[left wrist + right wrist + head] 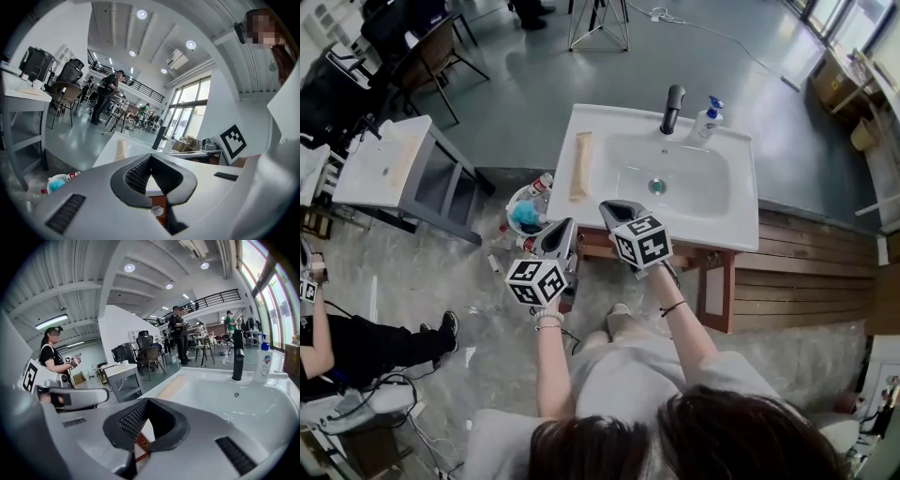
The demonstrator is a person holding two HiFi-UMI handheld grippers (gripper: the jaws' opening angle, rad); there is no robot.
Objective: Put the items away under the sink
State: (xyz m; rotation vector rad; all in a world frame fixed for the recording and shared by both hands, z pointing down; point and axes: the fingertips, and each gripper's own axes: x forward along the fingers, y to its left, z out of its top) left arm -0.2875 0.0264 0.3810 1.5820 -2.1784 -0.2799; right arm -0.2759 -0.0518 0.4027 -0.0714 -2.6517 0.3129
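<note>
1. Presently, you stood at the front-left corner of the sink (733,217), with both tools raised before you and neither one working on an item.
2. The left gripper (150,159) was clenched, its jaws meeting tip to tip with nothing between them. It pointed toward the sink's left edge.
3. The right gripper (146,401) was likewise clenched and empty. It hung over the front rim of the basin, just beside the left one.
4. The items to be stored were not yet put away:
   - A round tub of items (525,212), holding bottles and something blue, sat on the floor (422,272) against the left side of the sink.
   - A beige roll (580,166) lay on the sink's left ledge.
   - A soap bottle (707,120) stood beside the tap (673,108); whether it counted among the items could not be told.
5. The wooden cabinet (718,281) under the sink showed only its front frame from the head view. Its interior was hidden beneath the basin, so you could not tell whether it was open.
6. By this reading, you were at the approach stage, before the first pick, and most of the task remained.
7. The next move called for the following:
   - Release one gripper's jaws before reaching.
   - Lower it to the nearest item, probably the tub or the roll.
   - Centre the item between the jaws before clamping.
   - Confirm access to the cabinet before carrying anything down.
</note>
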